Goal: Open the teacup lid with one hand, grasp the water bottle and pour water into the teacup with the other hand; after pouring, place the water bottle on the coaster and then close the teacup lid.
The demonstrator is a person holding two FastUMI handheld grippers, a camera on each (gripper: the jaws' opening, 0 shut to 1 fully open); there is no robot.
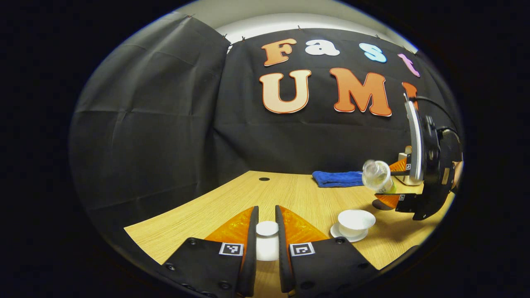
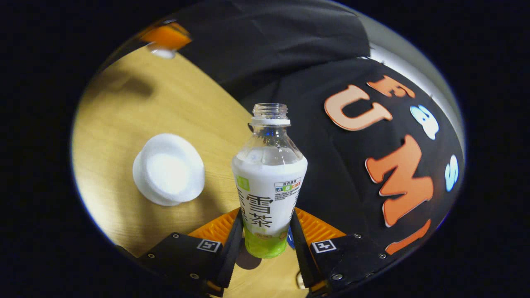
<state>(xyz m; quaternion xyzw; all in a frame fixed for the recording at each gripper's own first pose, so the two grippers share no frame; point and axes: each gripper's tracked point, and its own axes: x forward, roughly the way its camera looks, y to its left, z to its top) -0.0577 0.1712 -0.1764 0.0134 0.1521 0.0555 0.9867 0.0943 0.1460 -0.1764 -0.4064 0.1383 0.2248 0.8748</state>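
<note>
My left gripper (image 1: pixel 266 217) is shut on the white teacup lid (image 1: pixel 267 244), held low over the table, left of the cup. The open white teacup (image 1: pixel 356 220) stands on its saucer (image 1: pixel 336 232). My right gripper (image 2: pixel 266 215) is shut on the uncapped water bottle (image 2: pixel 269 186), which is partly full of clear liquid. In the left gripper view the right gripper (image 1: pixel 391 184) holds the bottle (image 1: pixel 376 174) tilted, mouth forward, above and behind the cup. Below it lies a dark round coaster (image 1: pixel 380 204). The right gripper view has the teacup (image 2: pixel 169 169) left of the bottle.
A folded blue cloth (image 1: pixel 337 179) lies at the back of the wooden table (image 1: pixel 290 194), near the wall. A small round hole (image 1: pixel 263 179) sits in the tabletop at the back. The left gripper (image 2: pixel 165 39) with the lid appears far off in the right gripper view.
</note>
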